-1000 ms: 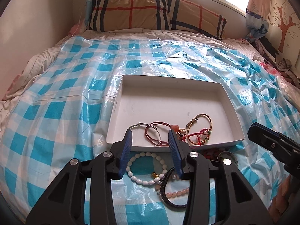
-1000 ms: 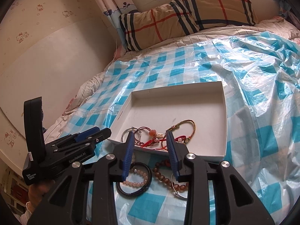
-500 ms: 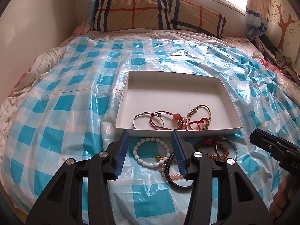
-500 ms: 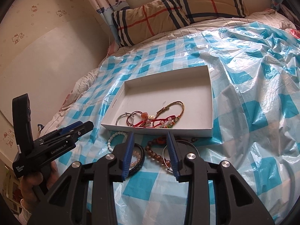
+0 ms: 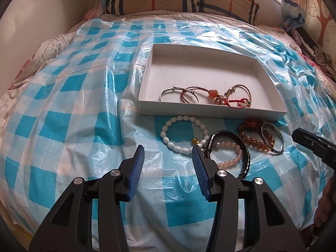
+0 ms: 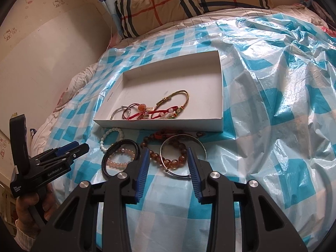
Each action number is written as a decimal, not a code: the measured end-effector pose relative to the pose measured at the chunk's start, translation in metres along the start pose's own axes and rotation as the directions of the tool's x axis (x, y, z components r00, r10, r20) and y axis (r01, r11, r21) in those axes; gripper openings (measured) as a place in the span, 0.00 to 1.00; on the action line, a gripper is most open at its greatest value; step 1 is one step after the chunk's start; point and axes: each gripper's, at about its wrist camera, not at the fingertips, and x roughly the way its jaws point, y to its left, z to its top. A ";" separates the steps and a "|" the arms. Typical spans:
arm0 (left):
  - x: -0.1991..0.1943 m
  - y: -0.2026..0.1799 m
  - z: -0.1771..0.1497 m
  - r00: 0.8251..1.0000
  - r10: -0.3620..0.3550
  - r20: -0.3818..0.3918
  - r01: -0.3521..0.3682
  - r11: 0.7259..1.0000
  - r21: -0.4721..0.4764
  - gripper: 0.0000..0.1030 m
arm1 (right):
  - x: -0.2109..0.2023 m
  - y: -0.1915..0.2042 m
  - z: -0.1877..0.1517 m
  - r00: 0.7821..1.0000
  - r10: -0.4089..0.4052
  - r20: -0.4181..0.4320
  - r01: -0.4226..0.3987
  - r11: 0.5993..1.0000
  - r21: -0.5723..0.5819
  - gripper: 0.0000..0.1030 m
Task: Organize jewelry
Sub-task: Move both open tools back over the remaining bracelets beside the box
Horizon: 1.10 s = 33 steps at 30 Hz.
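Bracelets lie in two groups on a bed covered with a blue-and-white checked plastic sheet (image 5: 69, 130). A white shallow box (image 5: 212, 113) holds a thin silver bangle (image 5: 168, 93), red cord bracelets (image 5: 190, 93) and a gold cord bracelet (image 5: 241, 90), all near its front wall. Just in front of the box, on the sheet, rest a white bead bracelet (image 5: 168, 140), a black band (image 5: 243, 147) looped around a pink bead bracelet (image 5: 231, 157), a brown bead bracelet (image 5: 254, 141) and a wide silver bangle (image 5: 273, 134). The left hand-held gripper (image 5: 168, 153) hovers with its blue pads partly spread and nothing between them, close to the white beads. The right hand-held gripper (image 6: 168, 155) is likewise partly spread and empty, poised over the brown beads and silver bangle, not visibly touching either.
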 end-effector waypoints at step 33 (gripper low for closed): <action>0.034 -0.045 -0.003 0.996 0.026 -0.085 -0.011 0.984 0.179 0.44 | 0.032 0.005 -0.019 0.979 -0.106 -0.175 0.078 0.984 -0.163 0.36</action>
